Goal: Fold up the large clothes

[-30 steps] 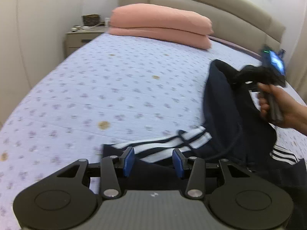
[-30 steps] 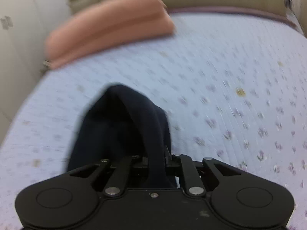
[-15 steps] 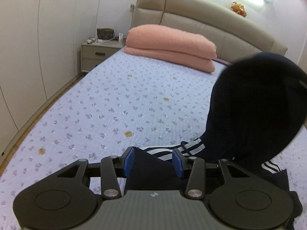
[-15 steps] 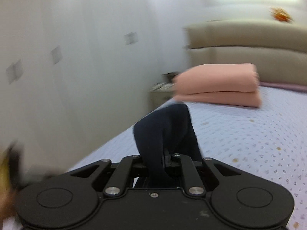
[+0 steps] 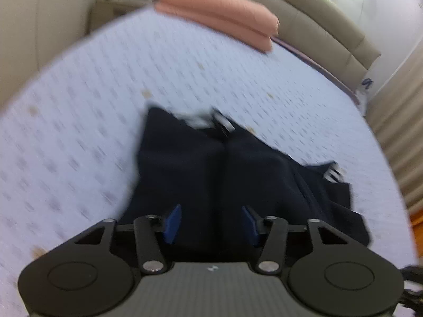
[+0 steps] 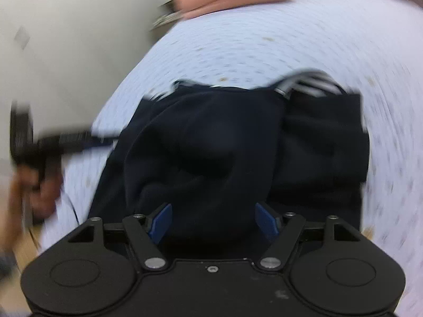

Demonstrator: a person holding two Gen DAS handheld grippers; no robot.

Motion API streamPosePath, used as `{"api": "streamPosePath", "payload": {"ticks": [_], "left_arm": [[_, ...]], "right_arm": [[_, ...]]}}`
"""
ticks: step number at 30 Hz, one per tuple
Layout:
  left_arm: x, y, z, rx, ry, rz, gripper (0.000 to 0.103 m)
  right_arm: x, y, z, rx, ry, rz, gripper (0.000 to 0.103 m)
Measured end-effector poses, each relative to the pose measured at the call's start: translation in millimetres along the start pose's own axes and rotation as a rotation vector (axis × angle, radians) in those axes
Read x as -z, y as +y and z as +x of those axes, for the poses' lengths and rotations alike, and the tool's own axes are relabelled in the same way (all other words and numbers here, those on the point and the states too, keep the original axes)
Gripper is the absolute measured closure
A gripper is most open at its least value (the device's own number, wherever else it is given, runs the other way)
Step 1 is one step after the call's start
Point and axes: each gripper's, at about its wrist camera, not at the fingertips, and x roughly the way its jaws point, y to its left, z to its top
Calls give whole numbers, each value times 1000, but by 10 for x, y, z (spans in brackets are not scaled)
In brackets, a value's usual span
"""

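Looking down the bed (image 5: 111, 84), I see the dark garment (image 5: 201, 163) heaped just beyond both grippers, its long axis running away towards the far pillows (image 5: 219, 8), while my right gripper (image 6: 213, 222) and left gripper (image 5: 210, 222) are opening, pinching nothing.

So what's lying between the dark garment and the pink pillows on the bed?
Nothing: in the left wrist view only bare floral bedsheet stretches between the dark garment and the pink pillows.
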Motion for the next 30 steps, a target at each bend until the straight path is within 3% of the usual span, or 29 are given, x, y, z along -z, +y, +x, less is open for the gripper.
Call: {"api": "streamPosePath", "payload": {"ticks": [3, 8, 9, 10, 11, 12, 15, 18, 21, 23, 26, 28, 30], "left_arm": [[131, -2, 232, 82, 101, -83, 45], [329, 54, 579, 173, 226, -220, 46], [354, 75, 638, 204, 231, -246, 51], [383, 87, 697, 219, 245, -272, 73], [397, 83, 737, 217, 260, -277, 90], [408, 79, 760, 223, 266, -275, 97], [354, 63, 486, 336, 151, -279, 97], [260, 89, 28, 533, -5, -276, 97], [225, 134, -188, 658, -34, -264, 96], [292, 164, -154, 624, 9, -253, 90], [538, 201, 60, 385, 143, -203, 68], [730, 279, 173, 198, 222, -188, 63], [831, 350, 154, 122, 232, -194, 60]], "right_arm": [[66, -189, 196, -1, -8, 234, 19], [94, -417, 585, -9, 7, 477, 18], [114, -461, 644, -26, 24, 524, 18], [155, -482, 733, -48, 51, 571, 20], [203, -481, 783, -63, 70, 600, 32], [230, -466, 835, -66, 80, 616, 62], [187, -415, 736, -122, 11, 612, 80], [79, -363, 271, -236, -155, 573, 81], [-3, -257, -143, -271, -255, 496, 81], [0, -181, -320, -252, -280, 440, 81], [146, -179, -330, -189, -230, 402, 81], [292, -245, -141, -86, -108, 411, 67], [461, -347, 112, 25, 84, 419, 39]]}}
